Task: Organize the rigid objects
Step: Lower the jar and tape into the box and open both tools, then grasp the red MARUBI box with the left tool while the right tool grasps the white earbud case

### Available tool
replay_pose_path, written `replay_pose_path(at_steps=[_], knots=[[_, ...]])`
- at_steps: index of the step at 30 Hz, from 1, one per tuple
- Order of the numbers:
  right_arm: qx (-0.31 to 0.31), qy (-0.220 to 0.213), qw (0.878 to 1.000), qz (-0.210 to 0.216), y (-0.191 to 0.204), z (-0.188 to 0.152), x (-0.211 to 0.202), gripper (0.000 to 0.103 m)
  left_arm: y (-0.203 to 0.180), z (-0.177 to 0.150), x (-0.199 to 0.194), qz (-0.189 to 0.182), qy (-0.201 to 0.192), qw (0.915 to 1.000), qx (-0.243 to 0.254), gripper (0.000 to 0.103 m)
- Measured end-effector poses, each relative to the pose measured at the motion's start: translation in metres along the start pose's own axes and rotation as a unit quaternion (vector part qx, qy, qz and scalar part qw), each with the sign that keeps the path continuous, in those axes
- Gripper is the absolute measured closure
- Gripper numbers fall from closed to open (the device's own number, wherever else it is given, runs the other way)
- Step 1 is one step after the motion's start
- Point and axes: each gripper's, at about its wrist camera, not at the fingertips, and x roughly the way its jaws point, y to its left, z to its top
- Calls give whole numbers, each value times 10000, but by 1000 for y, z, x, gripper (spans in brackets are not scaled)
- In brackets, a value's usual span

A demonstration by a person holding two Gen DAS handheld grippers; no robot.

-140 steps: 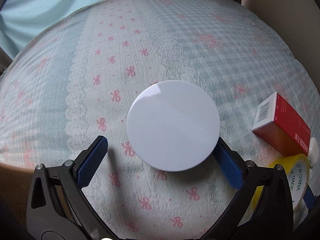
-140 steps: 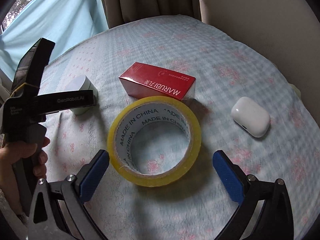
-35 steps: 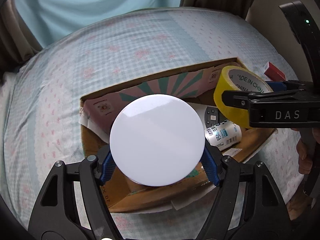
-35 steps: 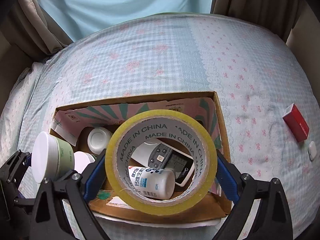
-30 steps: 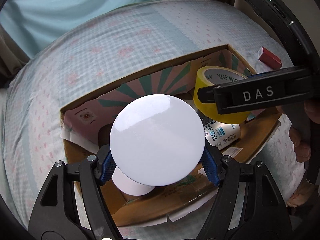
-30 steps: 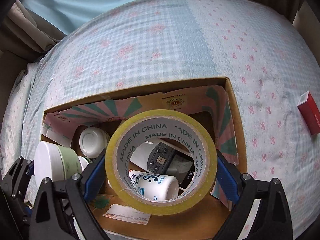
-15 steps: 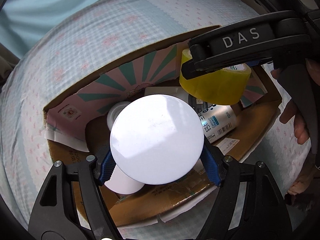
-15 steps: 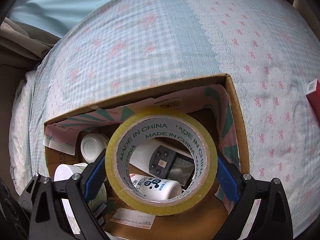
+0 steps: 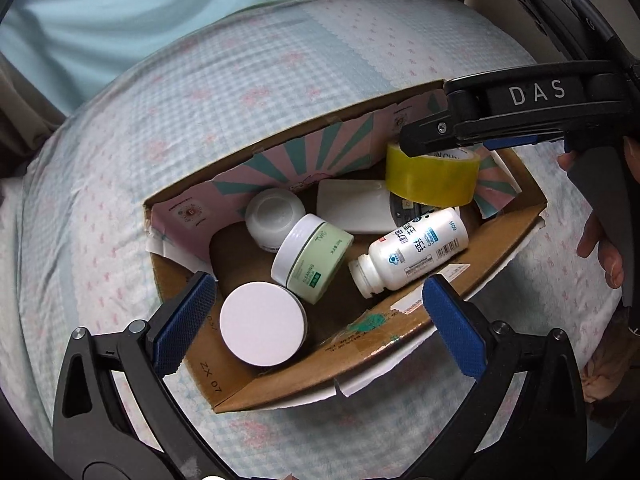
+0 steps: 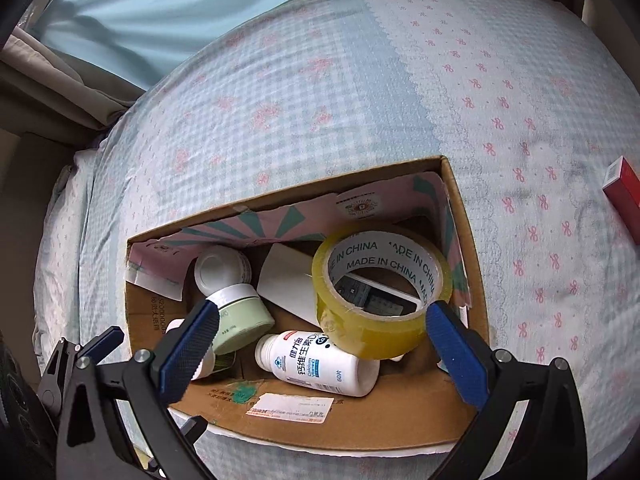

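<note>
The yellow roll of packing tape (image 10: 382,292) has "MADE IN CHINA" printed over and over around its inner core. The white plastic pill bottle (image 9: 412,252) reads "Calcium" plus Chinese characters, and "60" by its base. "DAS" is on the black right gripper (image 9: 536,92). The brown cardboard box (image 9: 280,376) has "ZX 07" on a flap.

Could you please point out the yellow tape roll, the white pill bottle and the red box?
yellow tape roll (image 10: 372,332), right wrist view, outer yellow band.
white pill bottle (image 9: 416,254), left wrist view, label.
red box (image 10: 624,196), right wrist view, top face.
</note>
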Motion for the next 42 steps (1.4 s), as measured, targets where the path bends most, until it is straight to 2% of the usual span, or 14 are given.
replay_pose_path(at_steps=[8, 11, 16, 21, 23, 31, 37, 42], knots=[[-76, -50, 9998, -186, 16, -13, -33, 0, -5, -5, -41, 57, -74, 10000, -35, 0], [-152, -77, 9995, -249, 27, -24, -56, 0, -3, -5, -62, 94, 11, 9997, -228, 0], [-373, -249, 9983, -377, 43, -41, -103, 0, -1, -6, -104, 32, -83, 9984, -557, 0], [-301, -751, 9931, -855, 34, -53, -156, 0, -12, -2, -133, 155, -175, 9983, -530, 0], [-237, -850, 9909, -1015, 19, -56, -172, 0, -21, 4, -142, 199, -240, 9980, -546, 0], [51, -938, 9891, -1134, -81, -69, -220, 0, -86, 48, -147, 142, -264, 9958, -870, 0], [-176, -862, 9868, -1357, -169, -68, -249, 0, -159, 109, -120, -171, -32, 9944, -1040, 0], [-248, -665, 9862, -1499, -249, -58, -255, 0, -230, 165, -83, -161, 173, 9932, -1144, 0]])
